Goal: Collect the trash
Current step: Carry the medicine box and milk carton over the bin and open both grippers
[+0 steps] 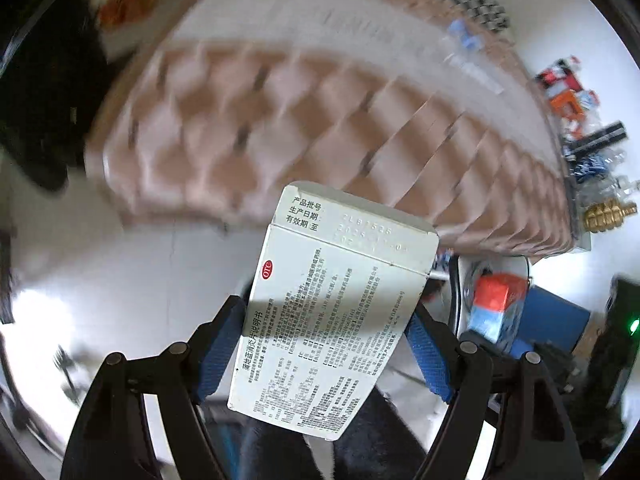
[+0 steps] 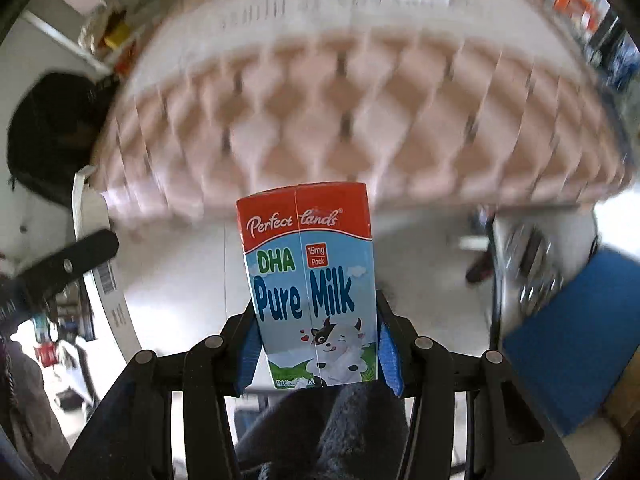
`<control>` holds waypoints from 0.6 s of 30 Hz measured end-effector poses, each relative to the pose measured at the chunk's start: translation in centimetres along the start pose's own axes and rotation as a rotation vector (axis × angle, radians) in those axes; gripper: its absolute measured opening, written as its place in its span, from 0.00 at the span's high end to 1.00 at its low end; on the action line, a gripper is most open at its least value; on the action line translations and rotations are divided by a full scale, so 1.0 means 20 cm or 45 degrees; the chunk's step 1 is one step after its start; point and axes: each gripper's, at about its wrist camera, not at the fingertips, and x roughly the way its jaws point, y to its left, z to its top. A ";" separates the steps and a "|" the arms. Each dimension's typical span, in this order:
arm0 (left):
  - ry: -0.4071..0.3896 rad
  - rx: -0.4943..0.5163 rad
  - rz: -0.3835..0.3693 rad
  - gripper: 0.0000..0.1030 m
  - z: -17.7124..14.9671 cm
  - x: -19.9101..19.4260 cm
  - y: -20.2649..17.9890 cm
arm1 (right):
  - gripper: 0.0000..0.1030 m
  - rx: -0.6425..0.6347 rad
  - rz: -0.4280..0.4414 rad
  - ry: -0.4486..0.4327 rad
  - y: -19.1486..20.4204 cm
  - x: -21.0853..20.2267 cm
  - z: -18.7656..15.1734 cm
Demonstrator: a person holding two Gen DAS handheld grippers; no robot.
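Observation:
My left gripper (image 1: 326, 344) is shut on a white medicine box (image 1: 336, 304) printed with black text and a red OTC mark; it holds the box tilted, in the air above the pale floor. My right gripper (image 2: 316, 344) is shut on a red and blue Pure Milk carton (image 2: 312, 284), held upright in the air. Both face a tan honeycomb cardboard table (image 1: 304, 128), which also fills the right wrist view (image 2: 352, 120). The milk carton and right gripper also show in the left wrist view at the right (image 1: 496, 304).
Small items lie on the tabletop's right end (image 1: 576, 120). A black bag (image 1: 40, 92) sits at the left. A blue box (image 2: 576, 340) stands at the right by a metal frame (image 2: 528, 276). The white floor (image 1: 132, 280) lies below.

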 end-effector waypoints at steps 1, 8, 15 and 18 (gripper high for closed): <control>0.036 -0.037 -0.015 0.25 -0.03 0.09 0.06 | 0.50 0.008 0.005 0.038 0.00 0.10 -0.05; 0.258 -0.251 -0.142 0.24 -0.13 0.89 0.36 | 0.50 0.105 0.030 0.230 -0.15 0.94 -0.21; 0.405 -0.276 -0.147 0.17 -0.21 1.62 0.58 | 0.49 0.137 0.073 0.319 -0.29 1.73 -0.21; 0.420 -0.318 -0.148 0.11 -0.26 1.80 0.68 | 0.48 0.172 0.087 0.365 -0.33 1.99 -0.21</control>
